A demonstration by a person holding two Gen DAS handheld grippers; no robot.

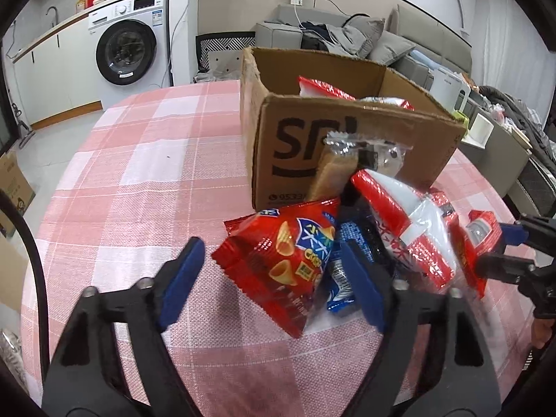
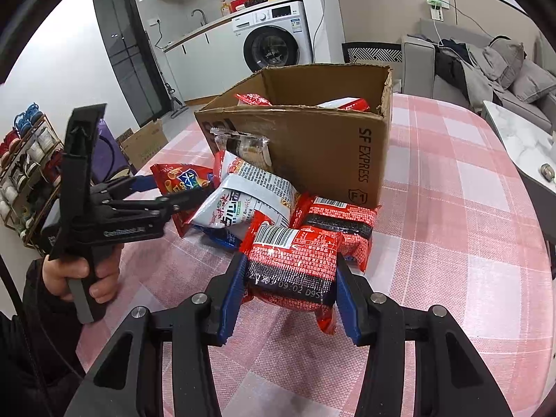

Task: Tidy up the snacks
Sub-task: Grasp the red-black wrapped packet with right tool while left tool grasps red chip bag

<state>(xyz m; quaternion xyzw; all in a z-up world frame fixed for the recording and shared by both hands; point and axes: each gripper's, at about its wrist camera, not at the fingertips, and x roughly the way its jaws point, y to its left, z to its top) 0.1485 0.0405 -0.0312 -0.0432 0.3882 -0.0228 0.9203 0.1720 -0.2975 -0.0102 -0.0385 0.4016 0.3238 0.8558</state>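
snack packets (image 1: 285, 260) heaped on table (image 1: 139, 173) | before, against box (image 1: 347, 146) | more inside

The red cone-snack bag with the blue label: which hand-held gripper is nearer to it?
Left. The left hand-held gripper straddles the red cone-snack bag; the right hand-held gripper, across the pile, clamps a red barcode packet.

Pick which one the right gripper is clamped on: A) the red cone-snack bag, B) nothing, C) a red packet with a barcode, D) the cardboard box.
C: in the right wrist view, the right gripper has both blue pads pressed against the red barcode packet.
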